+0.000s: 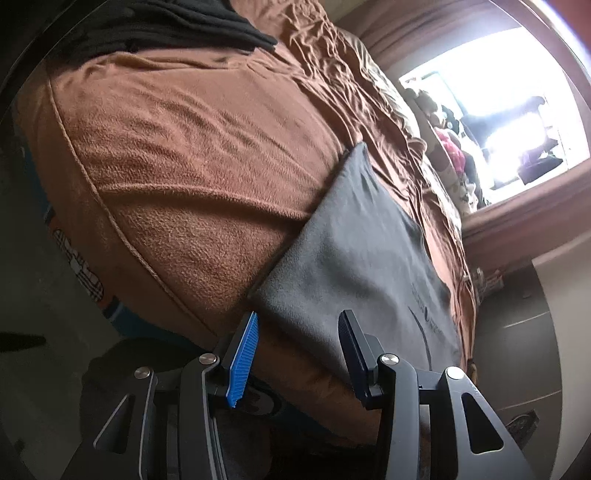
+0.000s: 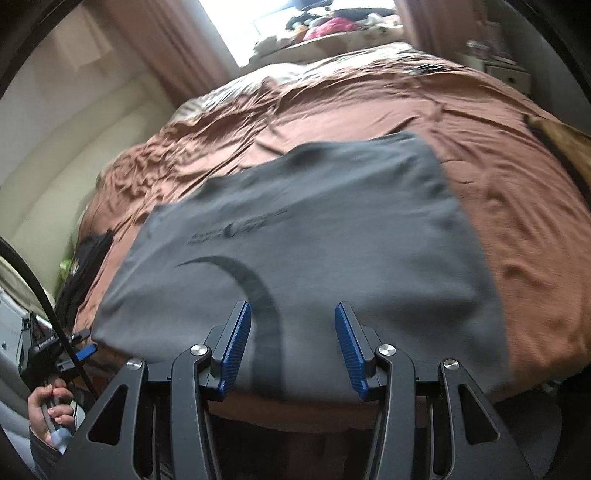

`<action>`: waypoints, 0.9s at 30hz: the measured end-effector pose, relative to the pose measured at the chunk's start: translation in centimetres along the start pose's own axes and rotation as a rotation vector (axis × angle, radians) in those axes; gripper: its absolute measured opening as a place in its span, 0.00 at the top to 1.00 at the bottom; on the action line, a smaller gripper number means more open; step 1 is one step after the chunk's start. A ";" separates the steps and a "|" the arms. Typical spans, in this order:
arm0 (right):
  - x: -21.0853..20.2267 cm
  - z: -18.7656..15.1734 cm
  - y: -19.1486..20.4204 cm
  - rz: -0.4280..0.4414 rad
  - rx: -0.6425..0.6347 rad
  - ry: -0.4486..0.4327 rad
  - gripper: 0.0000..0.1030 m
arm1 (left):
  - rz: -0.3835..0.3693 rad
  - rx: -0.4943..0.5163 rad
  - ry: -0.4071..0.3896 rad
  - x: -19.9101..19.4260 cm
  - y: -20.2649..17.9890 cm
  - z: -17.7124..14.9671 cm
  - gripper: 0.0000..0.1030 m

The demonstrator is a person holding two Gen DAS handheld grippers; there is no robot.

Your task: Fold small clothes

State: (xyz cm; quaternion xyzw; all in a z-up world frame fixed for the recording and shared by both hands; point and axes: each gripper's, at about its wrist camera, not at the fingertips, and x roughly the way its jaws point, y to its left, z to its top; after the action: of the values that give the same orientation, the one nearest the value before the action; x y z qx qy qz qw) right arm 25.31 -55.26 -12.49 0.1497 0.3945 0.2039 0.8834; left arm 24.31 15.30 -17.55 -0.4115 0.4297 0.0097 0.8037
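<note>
Just 1 grey tee [image 2: 314, 236], 2 tongs [image 2: 292, 314].

brown-covered bed [image 2: 517, 206] bears a flat grey shirt [image 2: 314, 240].

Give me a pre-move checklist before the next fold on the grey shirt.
1. Left gripper empty, jaws apart: ok.
2. Right gripper empty, jaws apart: ok.
3. Grey shirt lying flat on the brown bedspread: ok, only slight ripples.
4. Shirt's near edge within reach, at the bed's front edge under both grippers: ok.
5. Nothing lying on the shirt: ok; the black garment lies apart, at the far corner.
6. Fold stage, how many layers already made: cannot tell.
</note>
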 end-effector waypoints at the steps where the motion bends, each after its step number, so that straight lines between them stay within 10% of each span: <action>1: 0.6 0.2 0.8 0.010 -0.011 0.012 0.56 | 0.005 0.007 0.001 0.2 -0.1 -0.1 0.55; 27: 10.9 -1.5 7.8 0.017 -0.278 0.158 0.72 | 0.004 -0.101 -0.067 1.3 1.4 0.4 0.58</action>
State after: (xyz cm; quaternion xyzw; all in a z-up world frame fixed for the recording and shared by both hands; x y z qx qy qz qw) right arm 28.87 -43.04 -17.11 0.0129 0.4295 0.2753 0.8600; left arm 24.91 16.08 -19.25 -0.4503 0.4022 0.0468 0.7958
